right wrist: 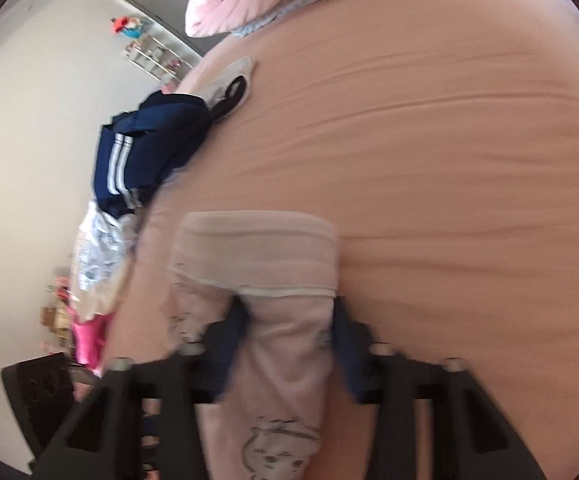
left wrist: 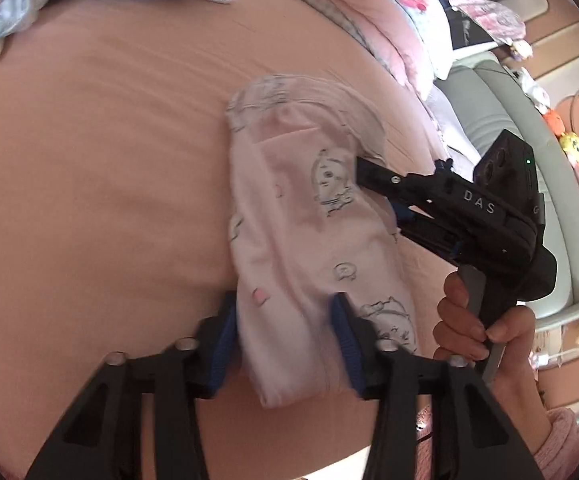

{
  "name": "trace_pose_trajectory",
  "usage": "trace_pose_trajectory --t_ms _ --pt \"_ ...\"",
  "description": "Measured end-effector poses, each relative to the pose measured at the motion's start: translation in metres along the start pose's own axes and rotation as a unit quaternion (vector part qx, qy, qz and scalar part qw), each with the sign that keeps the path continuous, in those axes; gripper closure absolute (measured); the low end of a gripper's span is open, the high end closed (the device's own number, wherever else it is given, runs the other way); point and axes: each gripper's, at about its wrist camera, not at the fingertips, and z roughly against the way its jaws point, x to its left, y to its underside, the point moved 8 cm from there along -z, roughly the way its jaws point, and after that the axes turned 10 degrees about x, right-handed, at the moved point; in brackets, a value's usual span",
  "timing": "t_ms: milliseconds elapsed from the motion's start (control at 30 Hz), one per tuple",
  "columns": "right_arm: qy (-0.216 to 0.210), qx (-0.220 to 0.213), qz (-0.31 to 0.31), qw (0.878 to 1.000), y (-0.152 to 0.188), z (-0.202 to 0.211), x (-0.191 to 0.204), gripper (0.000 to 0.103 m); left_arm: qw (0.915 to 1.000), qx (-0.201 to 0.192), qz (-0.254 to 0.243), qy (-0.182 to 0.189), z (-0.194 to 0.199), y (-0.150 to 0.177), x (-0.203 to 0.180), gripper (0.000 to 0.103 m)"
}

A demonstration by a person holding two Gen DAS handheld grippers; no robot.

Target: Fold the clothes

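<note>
A pale pink baby garment [left wrist: 289, 216] with grey cartoon prints lies folded into a long strip on the pink bedsheet [left wrist: 89, 160]. My left gripper [left wrist: 285, 320] has its blue pads against both sides of the strip's near end, shut on the cloth. My right gripper [left wrist: 377, 194] comes in from the right and pinches the strip's right edge near the middle; a hand [left wrist: 469, 320] holds its handle. In the right wrist view the right gripper [right wrist: 289, 320] clamps the garment [right wrist: 285, 360] just below its ribbed waistband [right wrist: 253, 248].
A navy garment with white stripes [right wrist: 145, 152] and a crumpled printed cloth [right wrist: 97, 252] lie at the bed's edge. Pink pillows [left wrist: 409, 20] are at the head. Beside the bed stand a grey padded surface [left wrist: 501, 120] and plush toys [left wrist: 573, 148].
</note>
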Motion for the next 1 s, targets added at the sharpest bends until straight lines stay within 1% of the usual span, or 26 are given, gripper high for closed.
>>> trace_pose_trajectory --t_ms 33,67,100,200,267,333,400,433,467,500,533,567,600,700,733,767,867,900,933,1000 --pt "-0.004 -0.006 0.004 1.0 0.003 0.006 0.001 0.079 1.0 0.005 -0.005 0.002 -0.003 -0.002 -0.006 0.088" --pt "-0.003 -0.013 0.007 1.0 0.005 0.013 0.002 0.082 0.9999 0.007 -0.012 0.003 -0.003 -0.002 -0.011 0.088" --pt "0.003 -0.019 0.01 1.0 0.007 0.02 0.003 0.082 0.9997 0.006 -0.022 0.003 -0.003 -0.001 -0.015 0.088" --pt "0.015 -0.038 0.008 0.999 0.017 0.044 0.002 0.083 0.9983 0.014 -0.05 0.028 0.001 0.007 -0.027 0.088" --pt "0.021 -0.053 -0.012 0.998 0.028 0.065 -0.009 0.083 0.9964 0.016 -0.073 0.039 -0.001 0.01 -0.041 0.088" --pt "0.021 -0.066 -0.02 0.997 0.04 0.084 -0.02 0.083 0.9934 0.016 -0.11 0.029 -0.003 0.013 -0.057 0.088" --pt "0.028 -0.056 -0.033 0.998 0.052 0.089 -0.042 0.081 0.9909 0.024 -0.131 0.021 -0.01 0.018 -0.067 0.088" --pt "0.032 -0.046 -0.041 0.998 0.056 0.087 -0.056 0.08 0.9912 0.039 -0.125 0.02 -0.02 0.021 -0.067 0.085" --pt "0.022 -0.037 -0.057 0.997 0.058 0.084 -0.069 0.078 0.9917 0.059 -0.113 0.017 -0.033 0.025 -0.064 0.085" --pt "0.008 -0.028 -0.075 0.997 0.059 0.08 -0.082 0.076 0.9924 0.065 -0.103 0.018 -0.04 0.027 -0.064 0.085" --pt "-0.005 -0.019 -0.092 0.996 0.06 0.076 -0.095 0.076 0.9934 0.06 -0.095 0.022 -0.04 0.029 -0.066 0.085" --pt "-0.022 -0.023 -0.101 0.994 0.057 0.077 -0.098 0.076 0.9944 0.054 -0.087 0.025 -0.041 0.031 -0.067 0.085" --pt "-0.019 -0.026 -0.094 0.995 0.051 0.078 -0.096 0.075 0.9946 0.054 -0.083 0.028 -0.041 0.034 -0.07 0.085" --pt "0.019 -0.042 -0.033 0.998 0.032 0.077 -0.07 0.074 0.9941 0.064 -0.076 0.042 -0.042 0.049 -0.075 0.085" --pt "0.022 -0.037 -0.018 0.999 0.025 0.075 -0.063 0.073 0.994 0.065 -0.077 0.043 -0.041 0.054 -0.074 0.085" --pt "0.022 -0.031 -0.003 0.999 0.018 0.072 -0.055 0.071 0.9941 0.063 -0.081 0.038 -0.04 0.057 -0.072 0.084" --pt "0.062 0.016 0.01 0.998 0.012 0.064 -0.058 0.07 0.9951 0.068 -0.056 0.045 -0.031 0.051 -0.061 0.084" --pt "0.073 0.018 0.013 0.997 0.015 0.068 -0.063 0.07 0.9954 0.069 -0.048 0.046 -0.028 0.048 -0.058 0.082" --pt "0.083 0.018 0.016 0.996 0.018 0.072 -0.068 0.07 0.9958 0.066 -0.05 0.039 -0.022 0.044 -0.056 0.079" --pt "0.116 -0.007 0.017 0.993 0.029 0.093 -0.076 0.07 0.9961 0.052 -0.069 0.018 -0.009 0.038 -0.054 0.079"
